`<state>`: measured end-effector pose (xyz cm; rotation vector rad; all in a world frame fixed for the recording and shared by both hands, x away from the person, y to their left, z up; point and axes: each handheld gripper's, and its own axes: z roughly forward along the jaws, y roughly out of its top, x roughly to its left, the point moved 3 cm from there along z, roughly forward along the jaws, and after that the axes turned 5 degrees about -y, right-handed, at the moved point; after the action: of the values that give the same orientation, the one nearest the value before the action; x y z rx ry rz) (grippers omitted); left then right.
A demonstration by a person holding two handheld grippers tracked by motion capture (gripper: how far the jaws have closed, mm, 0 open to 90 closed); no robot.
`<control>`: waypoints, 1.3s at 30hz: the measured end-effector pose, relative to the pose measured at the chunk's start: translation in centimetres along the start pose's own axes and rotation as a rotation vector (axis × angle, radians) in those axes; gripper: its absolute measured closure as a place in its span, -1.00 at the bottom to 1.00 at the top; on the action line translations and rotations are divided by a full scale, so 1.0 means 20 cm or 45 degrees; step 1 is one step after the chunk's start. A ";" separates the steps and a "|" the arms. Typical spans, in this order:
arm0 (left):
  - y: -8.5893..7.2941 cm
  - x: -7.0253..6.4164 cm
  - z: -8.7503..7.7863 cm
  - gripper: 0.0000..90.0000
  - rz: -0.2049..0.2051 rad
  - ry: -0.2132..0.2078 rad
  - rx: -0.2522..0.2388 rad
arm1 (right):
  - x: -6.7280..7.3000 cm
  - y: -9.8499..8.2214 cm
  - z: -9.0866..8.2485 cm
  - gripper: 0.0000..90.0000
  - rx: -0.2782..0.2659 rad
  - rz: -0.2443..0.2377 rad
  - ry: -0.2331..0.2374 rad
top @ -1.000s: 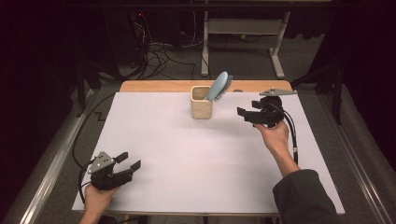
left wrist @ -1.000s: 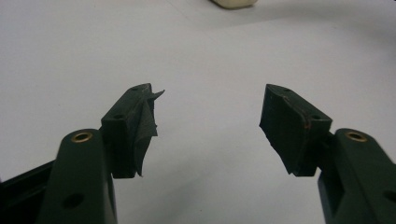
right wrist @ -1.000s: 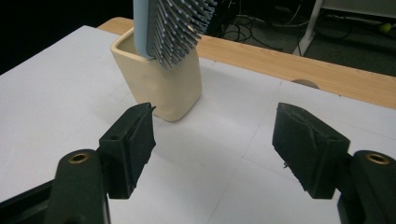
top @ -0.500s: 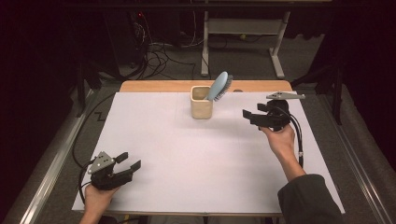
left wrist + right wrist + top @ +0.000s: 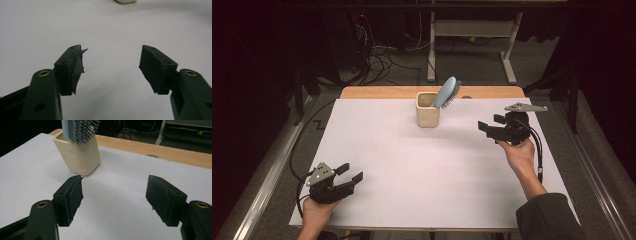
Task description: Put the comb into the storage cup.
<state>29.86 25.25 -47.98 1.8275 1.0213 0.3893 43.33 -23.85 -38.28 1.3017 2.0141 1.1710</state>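
Note:
A cream square cup (image 5: 428,112) stands at the back middle of the white table, with a light blue hairbrush (image 5: 446,92) leaning out of it, bristle head up. In the right gripper view the cup (image 5: 79,157) and the brush (image 5: 78,129) sit ahead and to the left. My right gripper (image 5: 484,126) hovers to the right of the cup, apart from it, jaws open and nothing between them. My left gripper (image 5: 351,172) rests near the front left corner of the table, open and empty, as its own view shows (image 5: 111,65).
The white sheet (image 5: 412,170) covers most of the table, with a strip of bare wood (image 5: 382,92) along the back edge. Beyond the table lie cables (image 5: 382,55) and a metal stand (image 5: 472,30) on the dark floor.
My right gripper has drawn back from the cup, to the right and slightly toward the front. The left gripper has stayed where it was.

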 end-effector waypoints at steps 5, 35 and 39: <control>0.00 0.00 0.00 -0.20 -0.002 0.001 -0.001 | -0.01 -0.02 -0.01 -0.33 0.006 0.007 0.000; 0.00 0.00 0.00 -0.20 -0.002 -0.001 0.003 | -0.04 -0.11 -0.11 -0.33 -0.005 0.008 0.020; 0.00 0.00 0.00 -0.21 -0.001 0.000 0.003 | -0.04 -0.13 -0.12 -0.33 -0.006 0.013 0.018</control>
<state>29.85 25.26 -48.01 1.8292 1.0233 0.3876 40.68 -26.09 -39.19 1.3067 2.0158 1.1921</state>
